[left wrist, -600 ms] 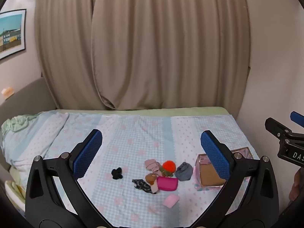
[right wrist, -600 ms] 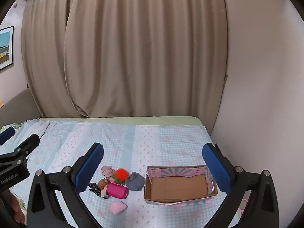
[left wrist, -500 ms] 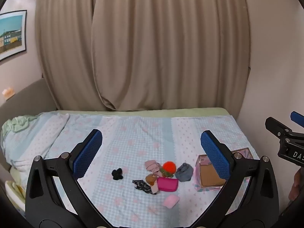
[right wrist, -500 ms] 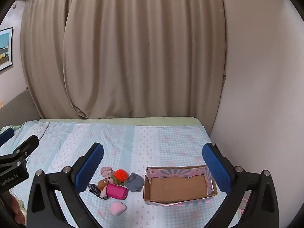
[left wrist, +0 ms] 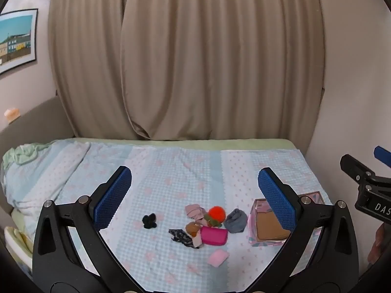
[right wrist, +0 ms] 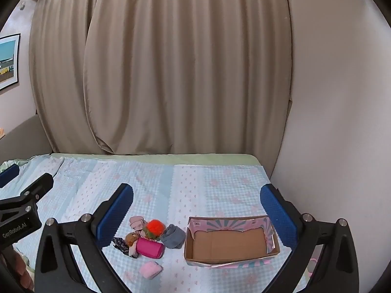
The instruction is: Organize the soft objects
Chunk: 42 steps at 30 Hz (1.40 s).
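A small pile of soft things lies on the bed: an orange pom-pom (left wrist: 216, 213) (right wrist: 153, 226), a magenta pouch (left wrist: 213, 235) (right wrist: 149, 247), a grey rolled sock (left wrist: 235, 220) (right wrist: 173, 236), a pink pad (left wrist: 218, 257) (right wrist: 150, 269), a pale pink sock (left wrist: 193, 210), a brown piece (left wrist: 192, 228), a dark patterned cloth (left wrist: 180, 236) and a black scrunchie (left wrist: 149, 221) apart at left. An empty cardboard box (right wrist: 231, 243) (left wrist: 268, 227) stands right of the pile. My left gripper (left wrist: 194, 197) and right gripper (right wrist: 196, 208) are open, empty, high above the bed.
The bed has a blue-and-pink checked cover (left wrist: 171, 171), bunched bedding at the left end (left wrist: 29, 168), beige curtains (left wrist: 195, 61) behind and a wall on the right (right wrist: 342, 122). A framed picture (left wrist: 14, 39) hangs at left.
Both views have shifted very slightly; the objects and box lie as before. Both grippers stay open.
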Available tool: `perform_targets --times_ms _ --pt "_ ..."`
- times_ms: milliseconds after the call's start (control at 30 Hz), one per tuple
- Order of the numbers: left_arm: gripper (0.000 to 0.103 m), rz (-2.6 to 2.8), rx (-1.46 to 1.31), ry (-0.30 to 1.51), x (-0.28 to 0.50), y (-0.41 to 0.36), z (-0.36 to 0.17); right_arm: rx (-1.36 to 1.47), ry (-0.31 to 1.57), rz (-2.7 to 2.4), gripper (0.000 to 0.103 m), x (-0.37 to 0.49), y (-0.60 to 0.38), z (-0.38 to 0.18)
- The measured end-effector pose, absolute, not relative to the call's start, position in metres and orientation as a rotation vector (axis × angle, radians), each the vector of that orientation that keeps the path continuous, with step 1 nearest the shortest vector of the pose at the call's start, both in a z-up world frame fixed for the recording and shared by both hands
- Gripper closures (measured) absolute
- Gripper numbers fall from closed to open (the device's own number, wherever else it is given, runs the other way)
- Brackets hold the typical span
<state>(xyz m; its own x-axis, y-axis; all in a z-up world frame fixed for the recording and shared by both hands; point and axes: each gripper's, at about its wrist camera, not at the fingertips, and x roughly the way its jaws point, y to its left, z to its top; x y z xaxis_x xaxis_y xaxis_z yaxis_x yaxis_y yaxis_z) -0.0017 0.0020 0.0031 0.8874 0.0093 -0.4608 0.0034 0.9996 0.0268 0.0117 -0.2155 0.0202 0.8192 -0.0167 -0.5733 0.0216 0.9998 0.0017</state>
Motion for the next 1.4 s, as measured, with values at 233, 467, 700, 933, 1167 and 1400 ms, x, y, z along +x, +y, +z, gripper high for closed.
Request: perform_targets --times_ms 233,467,700,933,1167,1400 --pt "0.0 0.014 0.018 0.478 -0.003 0.001 0.0 0.005 0.613 -0.022 0.0 0.012 -0.211 0.018" --pt "0.001 0.016 0.005 0.483 -0.002 0.002 0.0 0.002 0.601 -0.019 0.0 0.006 -0.214 0.015" --pt "0.0 0.022 0.008 0.487 0.001 -0.001 -0.001 0.011 0.604 -0.007 0.0 0.006 -0.213 0.015" --pt "0.0 0.022 0.011 0.481 0.0 0.0 -0.003 0.011 0.594 0.0 0.0 0.007 -0.212 0.016" --pt "0.0 0.025 0.01 0.479 0.0 0.0 -0.004 0.01 0.594 0.008 0.0 0.011 -0.21 0.013" --pt "0.0 0.022 0.01 0.479 0.0 0.0 -0.003 0.011 0.59 0.02 0.0 0.012 -0.209 0.01"
